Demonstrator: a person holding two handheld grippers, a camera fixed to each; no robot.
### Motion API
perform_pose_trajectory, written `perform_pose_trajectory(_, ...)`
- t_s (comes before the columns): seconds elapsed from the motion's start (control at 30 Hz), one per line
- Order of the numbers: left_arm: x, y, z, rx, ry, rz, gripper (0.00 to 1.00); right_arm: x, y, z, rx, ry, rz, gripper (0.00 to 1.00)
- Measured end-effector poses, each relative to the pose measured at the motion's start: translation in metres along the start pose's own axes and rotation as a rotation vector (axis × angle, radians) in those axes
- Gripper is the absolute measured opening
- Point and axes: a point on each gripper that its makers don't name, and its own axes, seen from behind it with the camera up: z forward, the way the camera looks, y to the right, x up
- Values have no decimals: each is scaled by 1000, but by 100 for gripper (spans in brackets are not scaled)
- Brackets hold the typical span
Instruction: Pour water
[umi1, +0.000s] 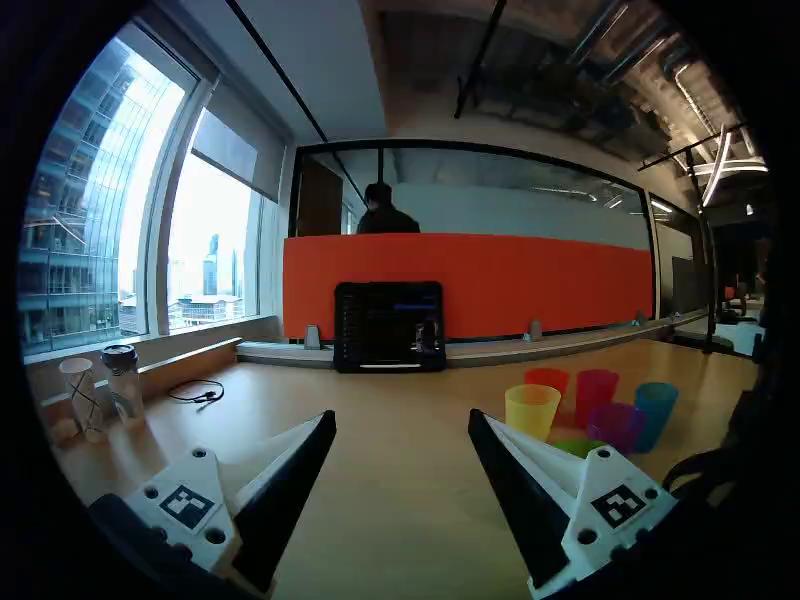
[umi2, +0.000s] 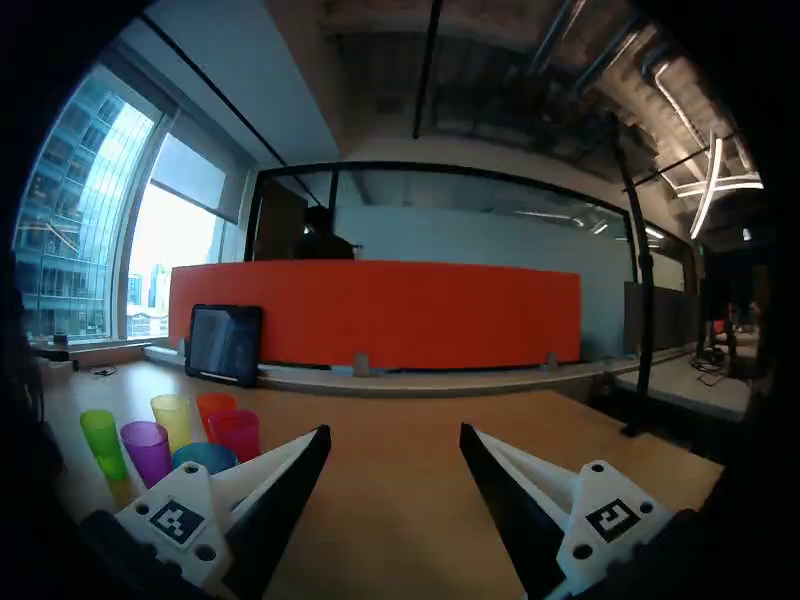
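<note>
Cups (umi1: 597, 398), 6 in bright plastic colours, stand clustered on the wooden desk (umi1: 400, 500): yellow, red, pink, purple, blue and green. In the left gripper view they sit ahead and right of the left gripper (umi1: 400, 420), whose fingers are spread wide and hold nothing. In the right gripper view the cups (umi2: 147, 450) sit low left, beside the right gripper (umi2: 393, 432), its fingers also wide apart and empty. Bare desk lies open ahead of both. An orange partition (umi1: 520, 280) bounds the far edge, with 1 tablet (umi1: 389, 326) leaning against it. 2 paper cups (umi1: 100, 390) stand near the window ledge.
</note>
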Motion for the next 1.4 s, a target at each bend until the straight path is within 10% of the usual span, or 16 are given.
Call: perform_pose_trajectory(1.4,0,0,-1,0,0,0,99,-14,8,4,-6,-22,22,100)
